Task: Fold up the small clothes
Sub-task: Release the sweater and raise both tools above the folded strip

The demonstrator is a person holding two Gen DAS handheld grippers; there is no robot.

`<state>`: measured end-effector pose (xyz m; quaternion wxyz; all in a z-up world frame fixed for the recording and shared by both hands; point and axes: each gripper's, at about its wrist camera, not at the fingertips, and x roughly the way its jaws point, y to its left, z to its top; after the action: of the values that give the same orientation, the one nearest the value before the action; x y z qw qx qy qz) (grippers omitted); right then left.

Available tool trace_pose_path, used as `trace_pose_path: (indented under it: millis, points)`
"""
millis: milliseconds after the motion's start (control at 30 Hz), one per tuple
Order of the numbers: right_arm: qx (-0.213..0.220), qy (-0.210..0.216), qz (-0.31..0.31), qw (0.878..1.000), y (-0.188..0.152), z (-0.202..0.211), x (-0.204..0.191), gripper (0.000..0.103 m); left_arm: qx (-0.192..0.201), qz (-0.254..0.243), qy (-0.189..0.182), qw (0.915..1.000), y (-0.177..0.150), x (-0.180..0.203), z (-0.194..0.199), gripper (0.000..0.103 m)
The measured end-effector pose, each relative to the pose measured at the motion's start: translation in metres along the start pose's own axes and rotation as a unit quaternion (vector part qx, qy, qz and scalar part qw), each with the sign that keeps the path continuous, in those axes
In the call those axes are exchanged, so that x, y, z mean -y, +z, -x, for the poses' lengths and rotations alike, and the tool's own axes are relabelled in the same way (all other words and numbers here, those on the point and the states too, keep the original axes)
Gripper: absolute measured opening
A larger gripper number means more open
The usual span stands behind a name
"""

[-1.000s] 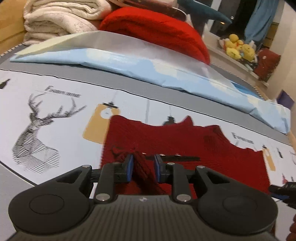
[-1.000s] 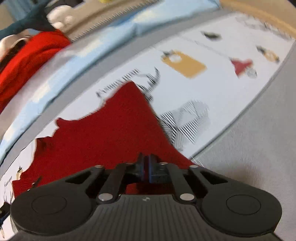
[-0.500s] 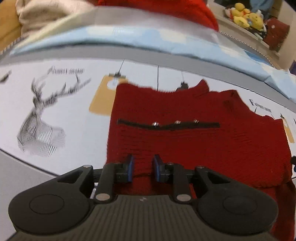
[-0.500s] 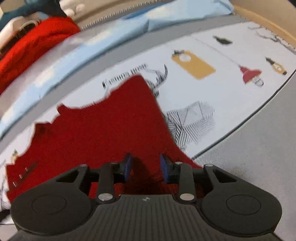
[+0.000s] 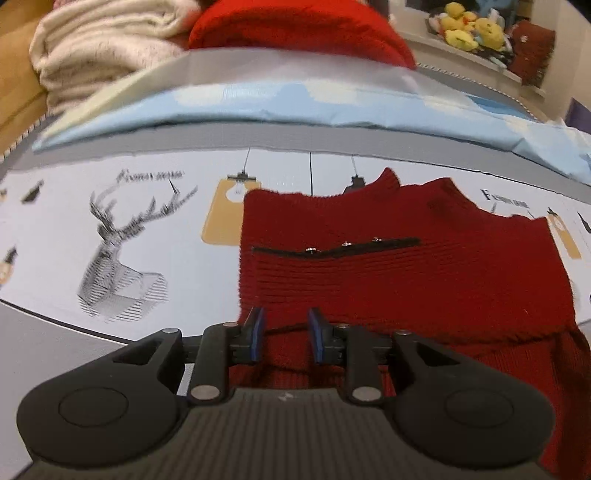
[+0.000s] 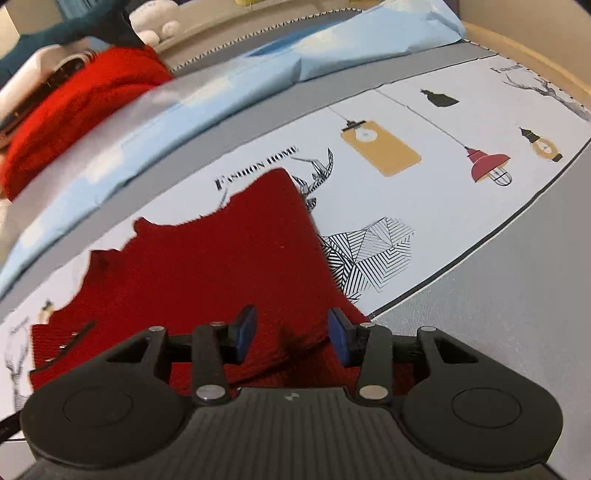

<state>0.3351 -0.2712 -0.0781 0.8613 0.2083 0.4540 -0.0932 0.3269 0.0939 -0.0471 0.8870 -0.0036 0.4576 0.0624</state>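
Note:
A dark red knitted garment (image 5: 388,280) lies folded on the printed bedsheet (image 5: 129,229), with a black strip of metal snaps (image 5: 332,251) across its top layer. My left gripper (image 5: 284,334) hovers over the garment's near left edge. Its blue pads stand apart and the knit lies flat beneath them, not pinched. In the right wrist view the same garment (image 6: 207,273) spreads to the left. My right gripper (image 6: 291,334) is over its near right corner, jaws opening. A small ridge of fabric lies loose between the pads, which do not press on it.
A light blue pillow (image 5: 295,99) runs along the back of the bed. Behind it are a bright red blanket (image 5: 295,33) and a cream blanket (image 5: 103,48). Yellow plush toys (image 5: 469,27) sit on a far shelf. The sheet's grey border (image 6: 498,314) lies to the right.
The left pads let go of the bunched fold, and the garment now lies flat with its snap strip showing. The right jaws went from shut on the fabric to wide apart. Both grippers rose slightly.

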Motion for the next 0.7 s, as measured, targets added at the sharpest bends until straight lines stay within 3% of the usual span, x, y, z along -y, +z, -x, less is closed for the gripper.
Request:
trace_pose_path:
  millis: [267, 500, 700]
  points:
    - [0.095, 0.010, 0.067, 0.993, -0.008, 0.100, 0.004, 0.045, 0.063, -0.008, 0.002, 0.9980, -0.024, -0.016, 0.092, 0.029]
    - [0.110, -0.003, 0.127, 0.986, -0.045, 0.189, 0.023, 0.046, 0.103, -0.024, -0.008, 0.9943, -0.076, -0.026, 0.189, 0.029]
    - [0.111, -0.008, 0.142, 0.984, -0.082, 0.242, 0.060, 0.046, 0.105, -0.014, -0.044, 0.9934, -0.140, -0.024, 0.242, 0.034]
